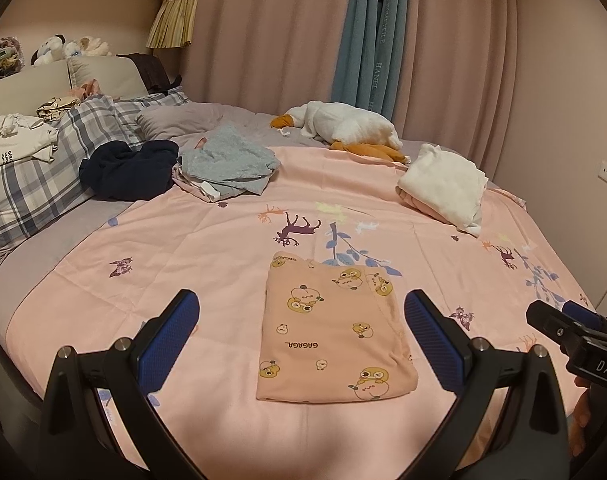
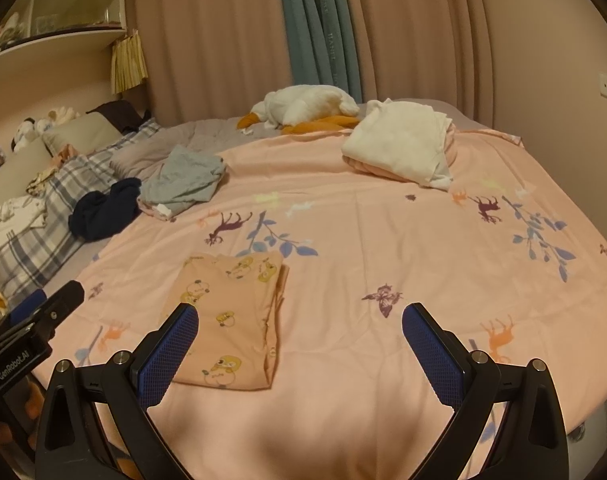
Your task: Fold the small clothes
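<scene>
garment (image 1: 335, 332) with the duck print lies folded flat on the pink bedspread (image 1: 207, 248), just ahead of both tools. left tool (image 1: 301, 320) and right tool (image 2: 299, 330) gape wide, holding nothing (fold looks done imo). next: grab the grey piece (image 1: 227, 162) beyond it.

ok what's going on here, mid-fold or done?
Looks done for this piece. The peach cartoon-print garment lies folded into a neat rectangle on the pink bedspread. Both the left hand-held gripper and right hand-held gripper are open and empty. Unfolded grey clothes wait farther up the bed.
</scene>
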Motion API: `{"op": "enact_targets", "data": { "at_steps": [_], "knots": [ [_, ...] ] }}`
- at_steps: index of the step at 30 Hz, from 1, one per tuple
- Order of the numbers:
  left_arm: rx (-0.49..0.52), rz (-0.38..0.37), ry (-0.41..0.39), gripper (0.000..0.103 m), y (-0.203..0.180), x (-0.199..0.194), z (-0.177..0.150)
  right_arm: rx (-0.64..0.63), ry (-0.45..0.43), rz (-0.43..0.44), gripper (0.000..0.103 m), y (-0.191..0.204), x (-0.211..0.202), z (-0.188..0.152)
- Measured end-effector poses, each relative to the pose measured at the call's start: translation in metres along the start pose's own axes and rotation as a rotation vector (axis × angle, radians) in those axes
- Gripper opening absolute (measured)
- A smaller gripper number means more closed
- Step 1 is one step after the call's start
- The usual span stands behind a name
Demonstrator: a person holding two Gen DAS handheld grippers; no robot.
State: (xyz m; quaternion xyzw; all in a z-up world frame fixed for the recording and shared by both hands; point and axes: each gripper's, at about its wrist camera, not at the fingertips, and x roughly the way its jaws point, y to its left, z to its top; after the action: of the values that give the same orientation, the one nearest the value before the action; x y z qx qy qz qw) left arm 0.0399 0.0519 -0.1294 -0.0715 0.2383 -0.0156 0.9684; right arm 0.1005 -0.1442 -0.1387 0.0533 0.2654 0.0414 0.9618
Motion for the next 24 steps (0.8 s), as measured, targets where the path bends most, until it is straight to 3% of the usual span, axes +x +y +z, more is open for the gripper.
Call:
{"op": "enact_targets", "data": {
  "at_steps": [24],
  "knots": [
    [0.015, 0.004, 0.009, 0.103, -0.0011, 0.0016, -0.0012, 0.0, 0.011, 0.0, 0.101, -0.0042, 0.0038, -0.0001]
  ]
}}
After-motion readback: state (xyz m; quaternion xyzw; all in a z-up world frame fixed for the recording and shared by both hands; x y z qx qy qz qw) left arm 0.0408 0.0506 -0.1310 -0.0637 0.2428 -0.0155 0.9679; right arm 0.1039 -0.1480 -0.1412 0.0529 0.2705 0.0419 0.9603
